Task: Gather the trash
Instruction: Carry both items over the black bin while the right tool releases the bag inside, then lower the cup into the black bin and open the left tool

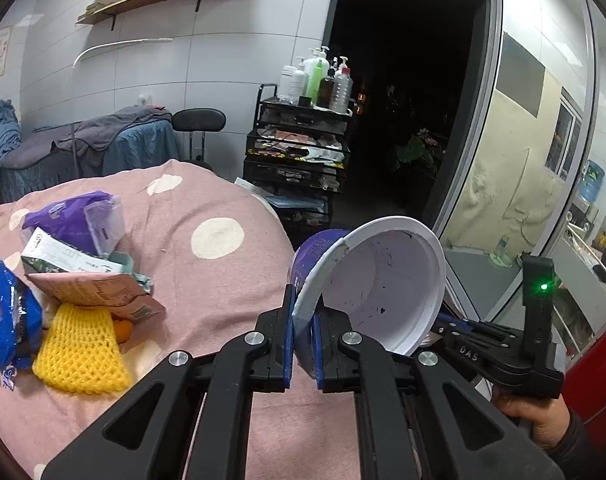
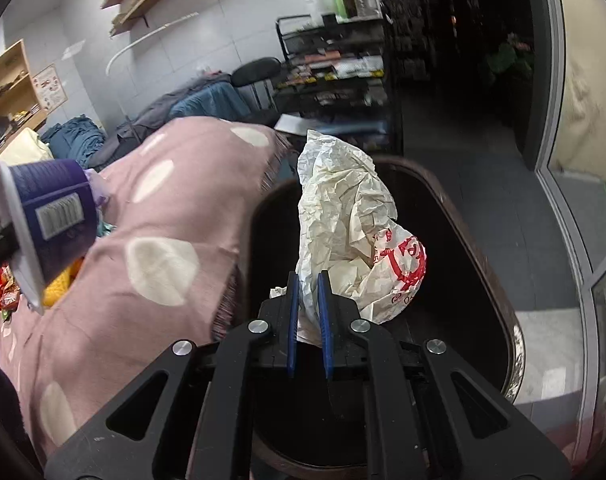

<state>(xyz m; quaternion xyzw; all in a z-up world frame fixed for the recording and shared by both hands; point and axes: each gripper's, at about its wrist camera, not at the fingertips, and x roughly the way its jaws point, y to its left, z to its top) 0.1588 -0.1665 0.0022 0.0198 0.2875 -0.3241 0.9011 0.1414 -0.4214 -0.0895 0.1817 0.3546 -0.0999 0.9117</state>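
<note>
**Spotter:** What have you got in each hand?

**Me:** My right gripper has its jaws clamped on a crumpled paper wrapper, white with red print I can't read. The wrapper rises up and away from the jaws, and it hangs directly over the dark mouth of the bin. That's the relation that matters: I judge that letting go would drop it straight in.

**Spotter:** And the left?

**Me:** My left gripper pinches the white rim of a purple cup, jaws closed on the rim, open mouth tilted toward the camera. It's over the edge of the pink spotted blanket, so the right hand is nearer the bin. There's a barcode on the cup's side in the right view; its lettering is too blurred to read.

**Spotter:** Anything left?

**Me:** A pile on the blanket: yellow foam net, blue packet, purple bag, printed cartons with illegible text.
</note>
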